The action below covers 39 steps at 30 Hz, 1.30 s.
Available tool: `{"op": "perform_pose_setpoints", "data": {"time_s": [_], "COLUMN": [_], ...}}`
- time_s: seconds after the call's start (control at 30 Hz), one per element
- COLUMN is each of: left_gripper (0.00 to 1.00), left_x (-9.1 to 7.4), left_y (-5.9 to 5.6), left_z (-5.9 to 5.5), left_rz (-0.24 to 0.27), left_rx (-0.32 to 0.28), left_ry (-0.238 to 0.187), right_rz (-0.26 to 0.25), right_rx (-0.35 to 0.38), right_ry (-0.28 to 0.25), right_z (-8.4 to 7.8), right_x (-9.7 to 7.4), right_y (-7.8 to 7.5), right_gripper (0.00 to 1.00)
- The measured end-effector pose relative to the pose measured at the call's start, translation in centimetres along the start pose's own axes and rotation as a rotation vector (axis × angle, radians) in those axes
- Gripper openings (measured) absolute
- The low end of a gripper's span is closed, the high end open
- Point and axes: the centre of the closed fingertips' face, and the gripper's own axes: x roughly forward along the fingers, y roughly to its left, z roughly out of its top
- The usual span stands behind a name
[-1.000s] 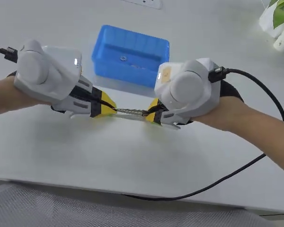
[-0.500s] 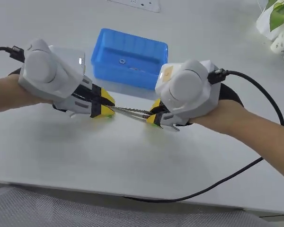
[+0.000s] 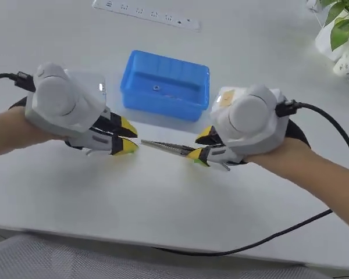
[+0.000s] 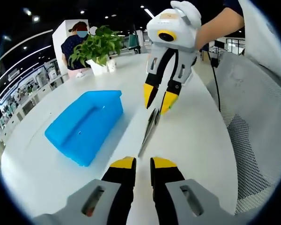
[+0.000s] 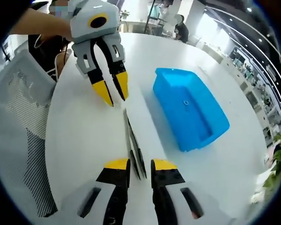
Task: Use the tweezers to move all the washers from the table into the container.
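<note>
Now the right hand-held gripper (image 3: 200,145) clamps the tweezers (image 3: 166,146) above the desk (image 3: 163,200); the left hand-held gripper (image 3: 128,135) hangs slightly open, empty. One washer (image 3: 156,88) lies in the blue container (image 3: 163,107); next, likely seeking another.

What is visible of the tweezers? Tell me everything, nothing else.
The tweezers are slim, dark grey metal by the look, two long arms lying close together and narrowing to fine tips. The right gripper is shut on their rear end; the tips point at the left gripper, which is open and apart from them. They lie nearly level over the white table, on the person's side of the blue container.
</note>
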Motion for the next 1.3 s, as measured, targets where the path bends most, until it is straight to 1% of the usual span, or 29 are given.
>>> {"op": "perform_pose_setpoints", "data": {"time_s": [0.03,0.07,0.1,0.13,0.17,0.2,0.23,0.27,0.3,0.33,0.37,0.4,0.43,0.47,0.5,0.57,0.6,0.67,0.7,0.8,0.83,0.87,0.93,0.97,1.03,1.13,1.23,1.27,1.3], "left_gripper": [0.16,0.16,0.16,0.16,0.16,0.16,0.16,0.16,0.16,0.16,0.16,0.16,0.16,0.16,0.16,0.16,0.17,0.18,0.19,0.22,0.24,0.25,0.29,0.3,0.34,0.36,0.44,0.46,0.48], "left_x": [-0.5,-1.2,-1.7,-2.5,-3.2,-4.1,-4.9,-5.6,-6.6,-7.3,-8.3,-8.8,-9.3,-10.1,-10.6,-11.2,-11.4,-11.7,-11.8,-11.9,-11.9,-11.9,-11.9,-11.9,-12.1,-12.3,-12.3,-12.4,-12.4], "left_y": [0.1,0.2,0.2,0.4,0.5,0.6,0.7,0.8,0.6,0.5,0.1,-0.3,-0.6,-1.0,-1.4,-2.1,-2.5,-3.8,-4.4,-5.6,-6.0,-6.5,-7.1,-7.3,-7.8,-7.9,-7.8,-7.7,-7.6], "left_z": [0.0,0.2,0.4,0.7,1.1,1.9,2.2,2.7,3.4,3.8,4.4,4.9,5.2,5.3,5.4,5.6,5.7,5.8,5.7,5.4,5.3,5.3,5.3,5.4,5.6,6.0,5.9,5.9,5.8], "left_rz": [0.025,0.066,0.091,0.137,0.174,0.222,0.263,0.298,0.339,0.362,0.393,0.399,0.407,0.433,0.45,0.462,0.462,0.462,0.469,0.474,0.473,0.464,0.458,0.45,0.451,0.459,0.482,0.492,0.505], "left_rx": [-0.006,-0.017,-0.034,-0.066,-0.091,-0.143,-0.183,-0.207,-0.25,-0.29,-0.342,-0.361,-0.373,-0.381,-0.412,-0.46,-0.464,-0.457,-0.45,-0.453,-0.453,-0.436,-0.444,-0.451,-0.452,-0.481,-0.503,-0.508,-0.519], "left_ry": [0.007,0.006,-0.002,-0.016,-0.036,-0.079,-0.098,-0.121,-0.167,-0.187,-0.234,-0.262,-0.28,-0.289,-0.295,-0.315,-0.319,-0.318,-0.309,-0.287,-0.283,-0.266,-0.263,-0.263,-0.274,-0.305,-0.302,-0.3,-0.295], "right_rz": [-0.01,-0.027,-0.041,-0.066,-0.085,-0.117,-0.135,-0.15,-0.176,-0.195,-0.215,-0.231,-0.258,-0.268,-0.283,-0.305,-0.328,-0.344,-0.367,-0.408,-0.413,-0.422,-0.441,-0.438,-0.456,-0.457,-0.453,-0.457,-0.448], "right_rx": [0.024,0.048,0.064,0.076,0.084,0.099,0.122,0.146,0.18,0.204,0.246,0.282,0.331,0.356,0.39,0.42,0.438,0.449,0.467,0.493,0.491,0.498,0.532,0.54,0.54,0.533,0.515,0.524,0.545], "right_ry": [-0.019,-0.051,-0.066,-0.079,-0.092,-0.112,-0.128,-0.145,-0.181,-0.202,-0.239,-0.262,-0.3,-0.323,-0.348,-0.371,-0.379,-0.394,-0.417,-0.433,-0.441,-0.447,-0.487,-0.504,-0.49,-0.512,-0.524,-0.538,-0.553], "right_z": [0.2,0.6,0.7,0.7,0.8,0.7,0.7,0.6,0.6,0.5,0.4,0.3,0.1,0.1,-0.1,-0.3,-0.5,-0.6,-0.6,-1.0,-1.1,-1.2,-1.1,-1.1,-1.3,-0.8,-0.4,-0.4,-0.3], "right_x": [-0.3,-0.8,-1.1,-1.7,-2.2,-2.9,-3.4,-4.0,-5.0,-5.6,-6.7,-7.4,-8.4,-9.0,-9.8,-10.9,-11.6,-12.5,-13.2,-14.5,-15.0,-15.4,-16.2,-16.7,-17.0,-17.9,-18.3,-18.5,-18.5], "right_y": [0.0,-0.2,-0.3,-0.4,-0.5,-0.7,-0.8,-0.7,-0.7,-0.7,-0.5,-0.4,-0.3,-0.2,0.1,0.5,0.7,1.1,1.1,1.5,1.8,1.9,2.2,2.5,2.8,3.2,3.7,3.8,3.9], "right_gripper": [0.18,0.18,0.18,0.18,0.18,0.18,0.18,0.18,0.18,0.18,0.18,0.18,0.18,0.18,0.18,0.18,0.18,0.18,0.18,0.18,0.18,0.18,0.19,0.19,0.23,0.25,0.29,0.3,0.31]}}
